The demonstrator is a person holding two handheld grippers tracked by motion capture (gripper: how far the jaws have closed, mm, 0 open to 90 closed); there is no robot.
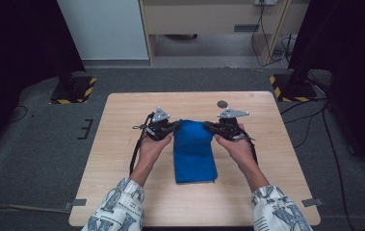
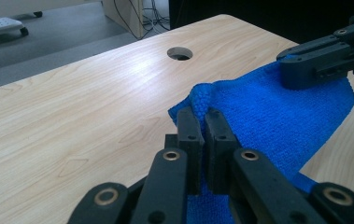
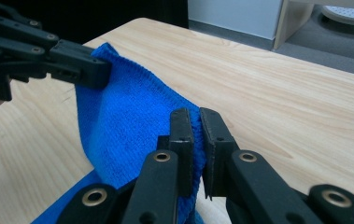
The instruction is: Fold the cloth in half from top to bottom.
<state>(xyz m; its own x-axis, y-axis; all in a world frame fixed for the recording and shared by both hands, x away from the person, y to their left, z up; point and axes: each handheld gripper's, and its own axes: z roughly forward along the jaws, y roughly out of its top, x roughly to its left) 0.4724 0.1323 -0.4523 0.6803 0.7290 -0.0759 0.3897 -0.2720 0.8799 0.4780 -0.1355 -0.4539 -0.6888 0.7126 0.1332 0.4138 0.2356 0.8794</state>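
Note:
A blue cloth [image 1: 193, 151] lies folded lengthwise in the middle of the wooden table [image 1: 122, 144], its far edge lifted off the top. My left gripper [image 1: 174, 126] is shut on the cloth's far left corner; in the left gripper view the blue cloth [image 2: 268, 116] bunches between the black pads of the left gripper [image 2: 203, 114]. My right gripper [image 1: 208, 126] is shut on the far right corner. The right gripper view has the cloth [image 3: 123, 116] pinched in the right gripper [image 3: 197, 116], with the other gripper clamped on the far corner. The near end rests flat.
A round cable hole [image 1: 222, 104] sits in the table just beyond the right gripper. Two stand bases with yellow-black tape [image 1: 72, 91] stand on the floor past the far corners. A wooden cabinet [image 1: 209, 19] stands at the back. Cables trail along the floor at right.

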